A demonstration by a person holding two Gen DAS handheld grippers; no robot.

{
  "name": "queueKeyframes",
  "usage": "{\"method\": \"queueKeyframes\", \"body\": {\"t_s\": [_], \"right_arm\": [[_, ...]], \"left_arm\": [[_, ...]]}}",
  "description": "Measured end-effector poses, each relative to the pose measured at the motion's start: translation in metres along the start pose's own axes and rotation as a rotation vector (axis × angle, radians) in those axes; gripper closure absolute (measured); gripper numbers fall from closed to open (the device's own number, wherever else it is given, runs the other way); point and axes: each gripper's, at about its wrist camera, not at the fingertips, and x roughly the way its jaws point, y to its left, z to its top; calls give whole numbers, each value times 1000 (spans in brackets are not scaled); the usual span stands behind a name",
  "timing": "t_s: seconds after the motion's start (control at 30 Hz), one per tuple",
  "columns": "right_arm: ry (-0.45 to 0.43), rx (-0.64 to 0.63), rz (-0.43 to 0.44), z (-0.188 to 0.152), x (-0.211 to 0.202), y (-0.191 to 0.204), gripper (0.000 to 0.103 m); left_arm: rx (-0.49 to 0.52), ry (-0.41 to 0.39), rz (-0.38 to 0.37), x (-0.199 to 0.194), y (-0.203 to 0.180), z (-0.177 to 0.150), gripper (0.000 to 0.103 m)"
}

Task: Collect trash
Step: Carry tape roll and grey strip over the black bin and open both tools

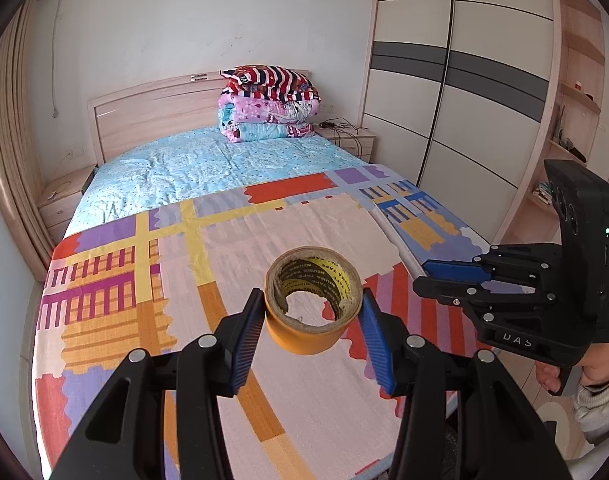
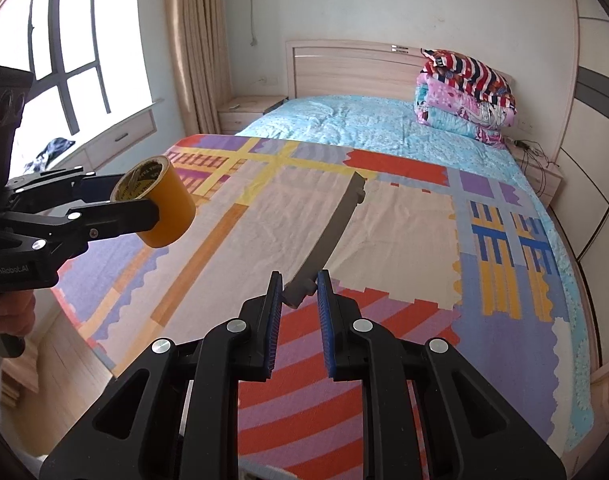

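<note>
The left hand-held gripper [image 1: 312,316] holds a roll of orange-brown tape [image 1: 313,304] between its blue pads, one pad pressed on each side of the roll, so the jaws stand about half apart around it. The roll is nearly used up, with black and yellow print on the inside of its core, and it hangs in the air above the bed [image 1: 208,168] rather than resting on it. Under it lies a patchwork mat [image 1: 240,240] in orange, purple, yellow and cream, spread over the near half of the bed. The right hand-held gripper [image 2: 299,286] stands narrow, clamped on the near end of a long flat grey strip [image 2: 336,224] that reaches forward and slightly to the right from its fingertips, above the mat; what the strip is made of is hard to tell, perhaps card or plastic. From the right wrist view, the left hand-held gripper and the tape sit off to the left, well apart from the strip. From the left wrist view, the right hand-held gripper appears to the right of the tape, with a hand [image 1: 584,372] and pale sleeve below it. Ahead of both, at the headboard, is a stack of folded quilts [image 1: 270,104] on the blue sheet.
</note>
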Motion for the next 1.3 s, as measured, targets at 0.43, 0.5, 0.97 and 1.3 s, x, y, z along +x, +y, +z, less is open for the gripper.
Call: {"method": "queueKeyframes", "body": {"t_s": [0.43,0.5,0.97,1.3], "right_arm": [[9,-1,66,-67,-52,21,85],[13,-6,77,-75,-57,25,85],[57,-21,187,-128,-68,53,85],[176,-24,260,-175,-51,69,85]], "left_arm": [[23,7,-34,-41,-36,-58,56],[16,12,-39,-45,-40,-68,56],[-22,83,-92,-50,-68,-129,56],[-38,157,-96,-38,-79,-170,56]]}}
